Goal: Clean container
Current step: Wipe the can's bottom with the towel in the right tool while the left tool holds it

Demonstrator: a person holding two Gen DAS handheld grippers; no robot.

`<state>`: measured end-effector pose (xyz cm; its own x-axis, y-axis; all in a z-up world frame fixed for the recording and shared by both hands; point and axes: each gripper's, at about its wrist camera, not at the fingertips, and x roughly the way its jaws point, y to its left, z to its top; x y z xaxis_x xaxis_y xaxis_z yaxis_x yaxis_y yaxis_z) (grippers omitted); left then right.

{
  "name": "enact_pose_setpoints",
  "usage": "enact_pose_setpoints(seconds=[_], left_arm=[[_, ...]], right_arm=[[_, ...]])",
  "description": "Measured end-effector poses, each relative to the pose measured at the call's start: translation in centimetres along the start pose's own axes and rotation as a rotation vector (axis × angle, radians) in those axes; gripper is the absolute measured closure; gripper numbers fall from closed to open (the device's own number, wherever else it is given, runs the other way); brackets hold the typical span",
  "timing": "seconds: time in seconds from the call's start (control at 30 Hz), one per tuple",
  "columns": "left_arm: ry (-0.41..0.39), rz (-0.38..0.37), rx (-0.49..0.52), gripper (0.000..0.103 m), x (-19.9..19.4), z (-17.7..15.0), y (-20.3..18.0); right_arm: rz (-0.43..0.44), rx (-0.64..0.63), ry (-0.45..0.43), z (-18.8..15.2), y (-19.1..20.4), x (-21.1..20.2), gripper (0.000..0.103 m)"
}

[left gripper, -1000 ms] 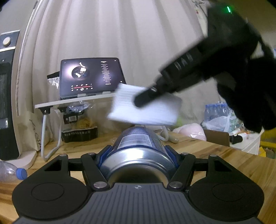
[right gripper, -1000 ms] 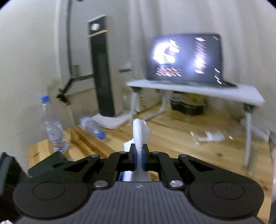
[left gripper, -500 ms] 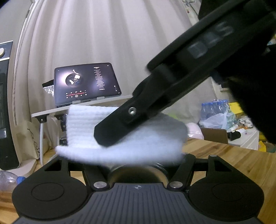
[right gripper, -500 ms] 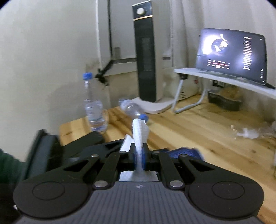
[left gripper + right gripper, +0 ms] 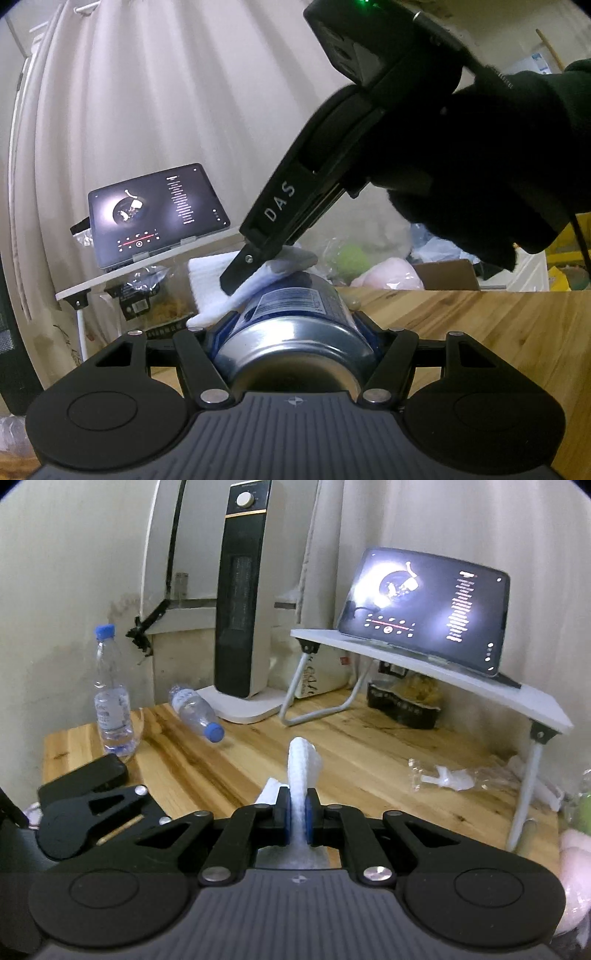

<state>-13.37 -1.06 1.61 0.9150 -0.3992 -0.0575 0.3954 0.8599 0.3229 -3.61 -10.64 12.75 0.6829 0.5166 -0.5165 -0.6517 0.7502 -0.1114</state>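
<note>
Fingers of the left gripper (image 5: 291, 332) clamp a blue-labelled silver metal can (image 5: 295, 332) above the wooden table (image 5: 480, 325). Right gripper (image 5: 297, 814) pinches a folded white cloth (image 5: 301, 764), pressing it onto the can's upper side.

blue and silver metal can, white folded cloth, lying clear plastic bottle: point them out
blue and silver metal can (image 5: 295, 325), left wrist view, upper side wall
white folded cloth (image 5: 301, 764), right wrist view, upper fold
lying clear plastic bottle (image 5: 194, 710), right wrist view, body

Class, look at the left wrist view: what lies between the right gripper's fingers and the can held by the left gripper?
A folded white cloth. The right gripper pinches it and presses it onto the can, which the left gripper clamps; the left wrist view shows this.
</note>
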Motion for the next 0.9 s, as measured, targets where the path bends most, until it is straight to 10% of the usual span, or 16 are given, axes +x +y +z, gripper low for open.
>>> enact_pose_setpoints(seconds=[0.3,0.63,0.9], left_arm=[[0.032,-0.002,-0.108,0.036,0.6,-0.2,2.0],[0.027,-0.001,-0.120,0.036,0.6,-0.2,2.0],[0.030,-0.006,-0.145,0.036,0.7,-0.1,2.4]], right_arm=[[0.228,0.008,0.012,-0.5,3.3,-1.9,0.093],[0.005,0.048,-0.021,-0.5,-1.1,-0.6,0.090],[0.104,0.057,-0.023,-1.0,0.2,-1.8,0.090]])
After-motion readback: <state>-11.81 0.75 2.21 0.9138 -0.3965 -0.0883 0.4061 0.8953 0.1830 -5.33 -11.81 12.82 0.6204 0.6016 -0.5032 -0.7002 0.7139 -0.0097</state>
